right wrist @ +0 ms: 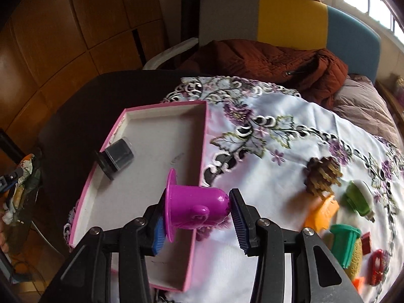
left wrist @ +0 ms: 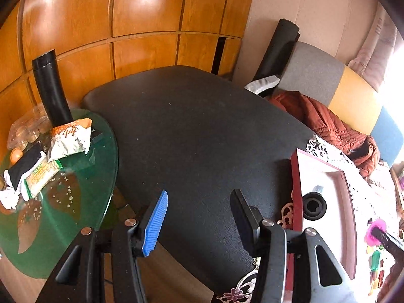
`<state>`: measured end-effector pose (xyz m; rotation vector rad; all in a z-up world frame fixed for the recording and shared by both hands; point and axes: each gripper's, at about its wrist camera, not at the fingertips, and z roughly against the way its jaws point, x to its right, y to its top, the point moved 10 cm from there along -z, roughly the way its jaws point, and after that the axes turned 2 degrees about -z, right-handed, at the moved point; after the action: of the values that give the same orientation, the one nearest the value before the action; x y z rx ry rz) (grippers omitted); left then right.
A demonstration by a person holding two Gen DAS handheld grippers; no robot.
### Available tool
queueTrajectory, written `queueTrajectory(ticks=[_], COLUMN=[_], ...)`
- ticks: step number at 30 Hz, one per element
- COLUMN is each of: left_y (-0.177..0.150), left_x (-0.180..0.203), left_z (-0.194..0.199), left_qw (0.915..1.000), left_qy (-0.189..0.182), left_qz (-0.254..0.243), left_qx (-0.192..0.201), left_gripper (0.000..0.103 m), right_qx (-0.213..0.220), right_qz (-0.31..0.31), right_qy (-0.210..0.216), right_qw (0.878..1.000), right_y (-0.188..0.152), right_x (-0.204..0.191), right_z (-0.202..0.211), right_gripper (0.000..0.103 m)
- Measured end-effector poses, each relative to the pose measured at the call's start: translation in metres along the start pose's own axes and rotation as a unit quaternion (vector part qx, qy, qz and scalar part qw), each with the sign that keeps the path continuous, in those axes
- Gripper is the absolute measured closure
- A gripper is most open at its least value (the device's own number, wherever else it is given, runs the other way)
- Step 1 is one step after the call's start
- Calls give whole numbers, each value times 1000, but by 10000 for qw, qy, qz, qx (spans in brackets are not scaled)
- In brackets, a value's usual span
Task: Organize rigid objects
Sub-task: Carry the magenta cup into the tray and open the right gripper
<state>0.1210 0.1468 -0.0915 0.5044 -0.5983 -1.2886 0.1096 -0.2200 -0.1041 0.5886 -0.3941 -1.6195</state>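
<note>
My right gripper (right wrist: pixel 197 217) is shut on a purple plastic cup (right wrist: pixel 194 205), held on its side over the right wall of the pink box (right wrist: pixel 204 136). A black cup (right wrist: pixel 116 157) lies on its side inside the box at its left wall; it also shows in the left wrist view (left wrist: pixel 313 205), with the box (left wrist: pixel 296 184) at the right. My left gripper (left wrist: pixel 199 217) is open and empty above the black table (left wrist: pixel 197 131). Loose toys lie on the embroidered cloth (right wrist: pixel 290 156): a pine cone (right wrist: pixel 322 176), an orange piece (right wrist: pixel 322 213), a green piece (right wrist: pixel 358 197), a green cup (right wrist: pixel 344 242).
A green glass side table (left wrist: pixel 75 202) with snack packets and a black flask (left wrist: pixel 51 88) stands at the left. A chair with a rust-coloured jacket (right wrist: pixel 272 60) stands behind the table. Wooden cabinets (left wrist: pixel 126 25) fill the back.
</note>
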Motion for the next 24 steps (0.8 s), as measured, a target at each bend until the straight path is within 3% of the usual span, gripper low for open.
queueTrajectory(ticks=[6,11,15,24], left_y=[-8,-12,-11,3], left_x=[13,25,30,30], left_z=[-5,-6,-4,10], left_qw=[9997,9991,9988,9989], left_qy=[-93,-175,-181,-114], left_qz=[-188,-357,-446,-408], left_qx=[-99,-123,-65,181], left_gripper=[51,51,51,51], right_qx=[-209,-515,-771,-709], right_qz=[49,-67,190,211], right_qy=[185,-5,-202,36], right_qw=[9996,9987,9966,9973], right_y=[28,46,45,36], right_x=[-40,-56,-72,-85], right_z=[-45,-94,-124,-121], right_gripper=[58,58,57,56])
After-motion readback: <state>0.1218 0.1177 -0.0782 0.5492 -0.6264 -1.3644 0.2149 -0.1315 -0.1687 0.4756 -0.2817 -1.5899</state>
